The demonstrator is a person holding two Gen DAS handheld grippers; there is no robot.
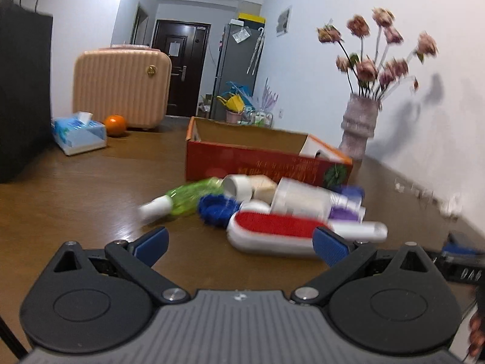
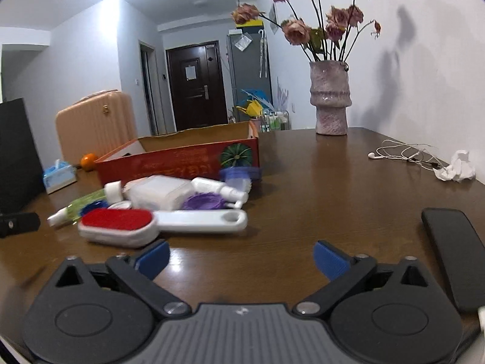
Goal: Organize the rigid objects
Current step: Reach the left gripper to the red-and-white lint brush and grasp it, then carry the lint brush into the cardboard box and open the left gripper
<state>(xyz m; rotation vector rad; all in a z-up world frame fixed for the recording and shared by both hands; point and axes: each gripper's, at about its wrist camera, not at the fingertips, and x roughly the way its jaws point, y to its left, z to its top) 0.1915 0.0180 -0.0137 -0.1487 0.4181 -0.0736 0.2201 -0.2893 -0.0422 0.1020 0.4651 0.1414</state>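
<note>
A jumble of small rigid items lies on the brown wooden counter [image 2: 303, 188], bunched just in front of an open red cardboard box [image 2: 182, 159]. Nearest is a white lint brush [image 2: 163, 223] with a red pad, its handle pointing right. Behind it lie a clear plastic container [image 2: 157, 192], a white spray bottle [image 2: 219, 189], a purple ring-shaped piece [image 2: 203, 202] and a green bottle [image 1: 189, 198] with a white cap, on its side at the left of the pile. A blue bristly brush [image 1: 216, 207] rests between the green bottle and the lint brush.

The left tool [image 1: 239, 244] is low over the counter, jaws spread wide and empty, its right pad just in front of the lint brush. The right tool [image 2: 241, 257] is also wide open, holding nothing, over bare wood right of the pile.

Far right, a vase of dried roses [image 2: 330, 100] stands near the wall; white earphones [image 2: 400, 153] and crumpled paper [image 2: 456, 166] lie beside it. A black phone [image 2: 454, 248] sits near right. Far left are a tissue pack [image 1: 78, 135], an orange [image 1: 115, 125] and a peach suitcase [image 1: 121, 88].
</note>
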